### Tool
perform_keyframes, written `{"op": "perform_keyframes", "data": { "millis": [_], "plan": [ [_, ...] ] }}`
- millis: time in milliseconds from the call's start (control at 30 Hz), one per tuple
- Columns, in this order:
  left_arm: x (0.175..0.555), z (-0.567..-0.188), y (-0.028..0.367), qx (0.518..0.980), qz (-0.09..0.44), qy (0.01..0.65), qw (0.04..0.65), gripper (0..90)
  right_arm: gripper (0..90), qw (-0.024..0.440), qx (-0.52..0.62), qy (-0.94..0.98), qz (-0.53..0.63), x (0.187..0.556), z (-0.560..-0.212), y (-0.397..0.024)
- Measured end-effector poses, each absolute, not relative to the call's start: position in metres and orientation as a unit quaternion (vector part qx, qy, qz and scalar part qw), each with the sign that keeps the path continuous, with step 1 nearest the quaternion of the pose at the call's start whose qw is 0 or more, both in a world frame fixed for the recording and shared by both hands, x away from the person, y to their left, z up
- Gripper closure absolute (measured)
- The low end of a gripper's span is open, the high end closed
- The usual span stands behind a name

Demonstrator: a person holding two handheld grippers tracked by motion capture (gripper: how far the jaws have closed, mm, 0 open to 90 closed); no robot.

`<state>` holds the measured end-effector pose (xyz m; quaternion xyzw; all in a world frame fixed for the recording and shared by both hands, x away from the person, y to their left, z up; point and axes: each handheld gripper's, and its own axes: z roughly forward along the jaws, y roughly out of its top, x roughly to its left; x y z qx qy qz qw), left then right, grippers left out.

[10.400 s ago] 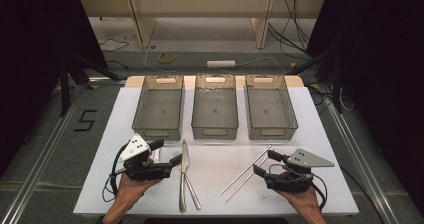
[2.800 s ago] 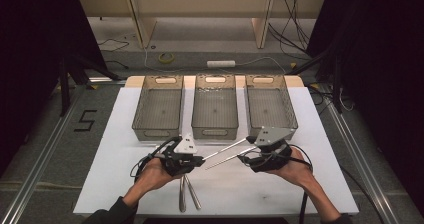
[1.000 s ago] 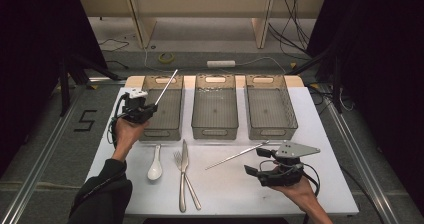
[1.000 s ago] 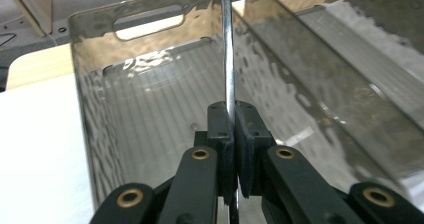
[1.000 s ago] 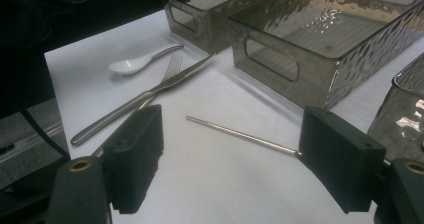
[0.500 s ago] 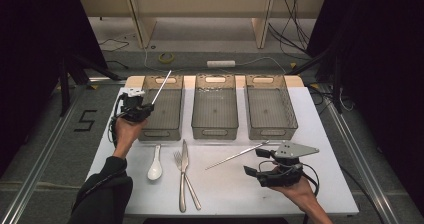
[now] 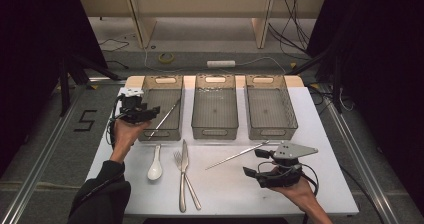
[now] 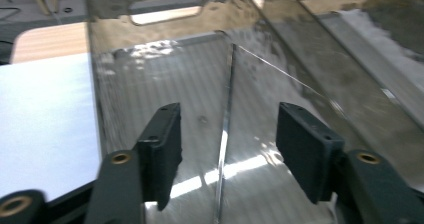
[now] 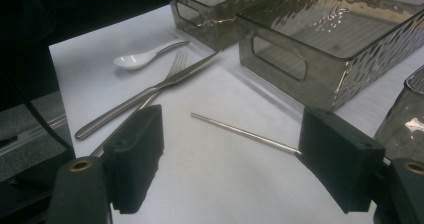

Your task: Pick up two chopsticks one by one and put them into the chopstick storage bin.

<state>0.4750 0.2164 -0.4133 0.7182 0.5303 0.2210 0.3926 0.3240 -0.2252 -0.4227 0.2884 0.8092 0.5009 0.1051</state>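
Chopstick [image 7: 236,155] on desk, slanting lower-left to upper-right | right gripper [image 7: 264,165] nearest, wide, empty | left gripper [image 7: 146,115] just opened, its chopstick [image 7: 165,118] released in left bin [image 7: 159,135]

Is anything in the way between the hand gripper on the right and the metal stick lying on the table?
Nothing visible is. The right gripper is open, and the chopstick lies on bare white table just ahead of it, running toward the right-hand pad. The knife and fork lie off to the side.
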Motion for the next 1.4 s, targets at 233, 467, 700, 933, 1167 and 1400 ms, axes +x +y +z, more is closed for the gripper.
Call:
{"op": "perform_keyframes", "data": {
  "millis": [233,467,700,933,1167,1400],
  "plan": [
    [0.454,-0.403,0.205,0.735,0.204,0.505,0.404,27.6,27.0,0.108,0.281,0.816,0.493,0.325,-0.423,-0.224],
    [0.43,-0.402,0.195,0.746,0.175,0.478,0.429,19.8,27.1,0.12,0.266,0.833,0.469,0.327,-0.421,-0.222],
    [0.409,-0.406,0.188,0.745,0.176,0.461,0.45,17.0,27.2,0.127,0.236,0.874,0.405,0.342,-0.412,-0.216],
    [0.39,-0.415,0.175,0.742,0.171,0.445,0.471,15.8,27.5,0.097,0.201,0.917,0.33,0.367,-0.403,-0.204],
    [0.374,-0.42,0.167,0.754,0.163,0.427,0.472,15.3,29.2,0.078,0.18,0.94,0.28,0.393,-0.407,-0.195],
    [0.362,-0.423,0.166,0.756,0.159,0.415,0.481,15.3,31.4,0.051,0.164,0.958,0.229,0.413,-0.412,-0.187]
  ]
}}
